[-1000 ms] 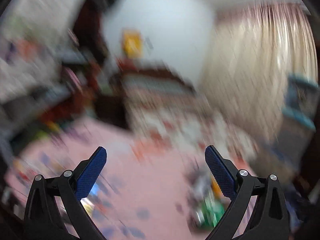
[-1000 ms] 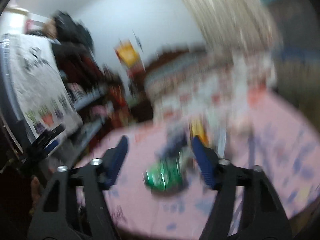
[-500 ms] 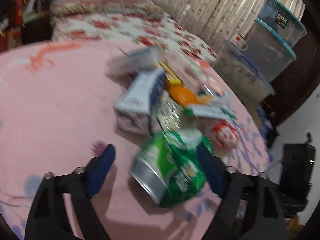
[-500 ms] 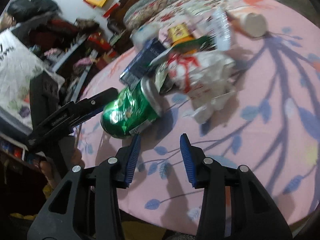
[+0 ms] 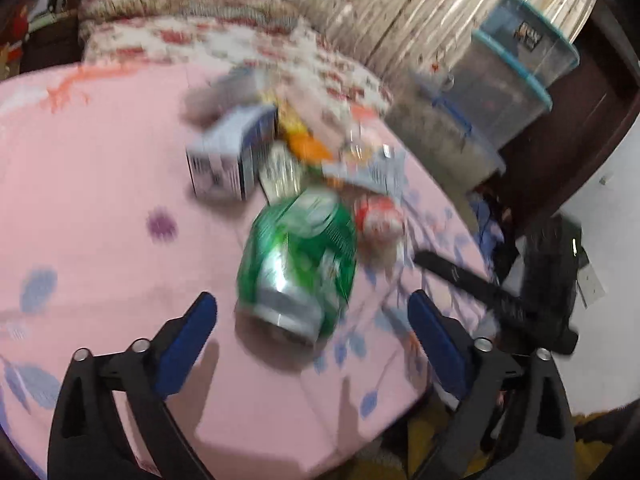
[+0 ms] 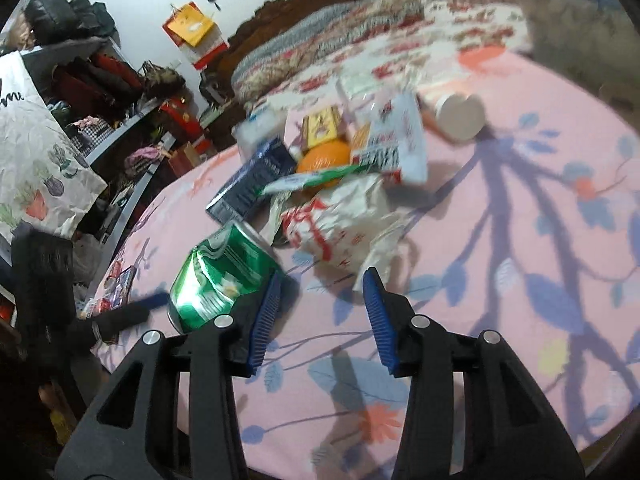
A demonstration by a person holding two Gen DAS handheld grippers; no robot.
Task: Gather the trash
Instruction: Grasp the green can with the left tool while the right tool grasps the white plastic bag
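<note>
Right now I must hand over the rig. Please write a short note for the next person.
Left gripper: open, jaws just reopened wide, nothing between the pads, green can just ahead.
Right gripper: open, empty, beside the can.
Trash pile: blue carton, crumpled wrapper, white bottle, all on the pink cloth.
Done: nothing collected yet.
Left: grasp the can, then the rest.

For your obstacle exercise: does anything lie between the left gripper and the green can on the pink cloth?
Nothing visible does. The left gripper faces the green can with only bare pink cloth between; other trash lies beyond the can.
</note>
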